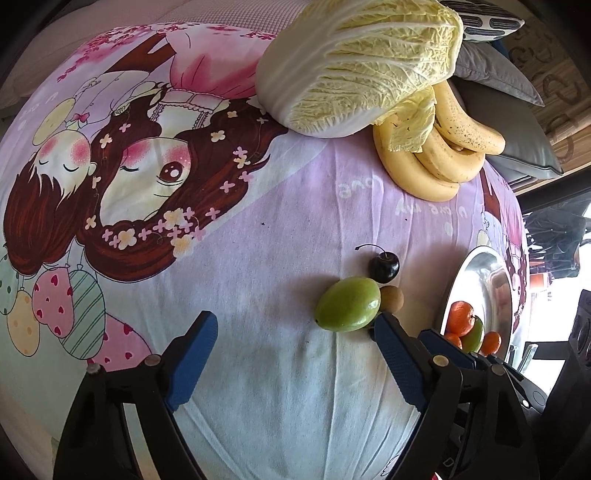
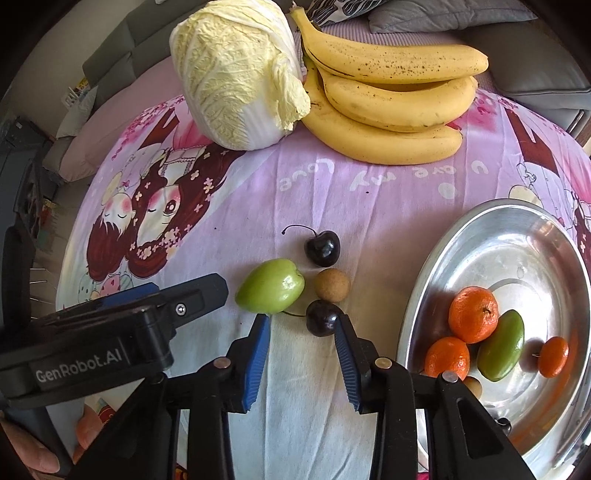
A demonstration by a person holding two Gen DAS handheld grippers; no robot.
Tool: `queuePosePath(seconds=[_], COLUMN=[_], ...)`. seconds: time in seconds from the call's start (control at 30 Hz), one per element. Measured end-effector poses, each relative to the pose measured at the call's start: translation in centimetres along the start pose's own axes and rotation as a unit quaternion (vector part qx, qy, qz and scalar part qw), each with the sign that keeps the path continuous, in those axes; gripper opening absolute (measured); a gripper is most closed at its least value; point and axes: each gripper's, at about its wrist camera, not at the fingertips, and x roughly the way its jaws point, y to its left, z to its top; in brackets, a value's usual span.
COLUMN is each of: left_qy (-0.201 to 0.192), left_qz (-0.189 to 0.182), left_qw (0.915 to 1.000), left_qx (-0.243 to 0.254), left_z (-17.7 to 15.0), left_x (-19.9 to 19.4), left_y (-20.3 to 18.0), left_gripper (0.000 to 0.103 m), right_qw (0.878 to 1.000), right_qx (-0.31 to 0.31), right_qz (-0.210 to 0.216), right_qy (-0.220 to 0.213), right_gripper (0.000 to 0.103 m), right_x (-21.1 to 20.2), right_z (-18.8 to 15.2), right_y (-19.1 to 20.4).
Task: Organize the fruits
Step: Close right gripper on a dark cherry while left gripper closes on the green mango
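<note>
Loose fruit, centre of the cloth-covered worktop: a green oval fruit (image 2: pixel 270 290) lies beside a small tan round fruit (image 2: pixel 332 286), with one dark cherry (image 2: pixel 322 248) just beyond them, its stem curling leftward, and a second dark cherry (image 2: pixel 322 316) on the near side. In the right wrist view the right gripper (image 2: pixel 301 334) points steeply down at this second cherry; its blue-padded jaws stand partly apart, the right-hand pad touching the cherry's side and the left-hand pad clear of it, so the fruit is not clasped and most of it lies just past the tips. The left gripper (image 1: pixel 295 332) hangs over the same cluster with its jaws spread wide and nothing between them; its right-hand fingertip sits just beside the near end of the green oval fruit.

To the right lies a shallow metal tray (image 2: pixel 491 236) holding three small orange citrus fruits (image 2: pixel 473 314), a second green oval fruit (image 2: pixel 502 347) among them, and a small tan fruit at the near rim, partly hidden by the gripper.

Far side: a bunch of bananas (image 2: pixel 388 96) touching a napa cabbage (image 2: pixel 236 74). The pink-and-lilac tablecloth (image 2: pixel 369 206) bears cartoon figures. Grey cushions (image 2: pixel 454 14) lie behind.
</note>
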Motion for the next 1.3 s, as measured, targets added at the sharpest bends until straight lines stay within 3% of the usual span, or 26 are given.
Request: queuePosePath(seconds=[0.07, 0.17, 0.7, 0.8, 1.07, 1.3], left_qy=[0.004, 0.013, 0.036, 0.042, 0.049, 0.045], left_qz=[-0.005, -0.011, -0.025, -0.028, -0.035, -0.037], left_qw=[1.0000, 0.9998, 0.9989, 0.9985, 0.9979, 0.9981], left_qx=[0.003, 0.009, 0.016, 0.021, 0.023, 0.019], left_z=[-0.1, 0.0, 1.3, 1.5, 1.6, 1.7], left_x=[0.1, 0.8, 4.4, 5.4, 7.7, 7.3], left_y=[-0.3, -1.0, -3.3, -4.0, -5.4, -5.5], left_gripper=[0.087, 0.072, 0.067, 0.059, 0.054, 0.053], right_qw=[1.000, 1.000, 1.000, 1.000, 1.000, 1.000], right_qx=[0.002, 0.003, 0.003, 0.003, 0.004, 0.008], right_qz=[0.001, 0.003, -0.011, -0.010, -0.004, 0.000], right_qy=[0.004, 0.009, 0.024, 0.028, 0.030, 0.029], right_gripper=[0.036, 0.035, 0.032, 0.031, 0.030, 0.030], right_x=[0.4, 1.0, 3.2, 3.6, 4.3, 4.2], right_z=[0.0, 0.1, 1.0, 1.1, 1.0, 1.0], right_y=[-0.1, -0.1, -1.4, -1.5, -1.9, -2.0])
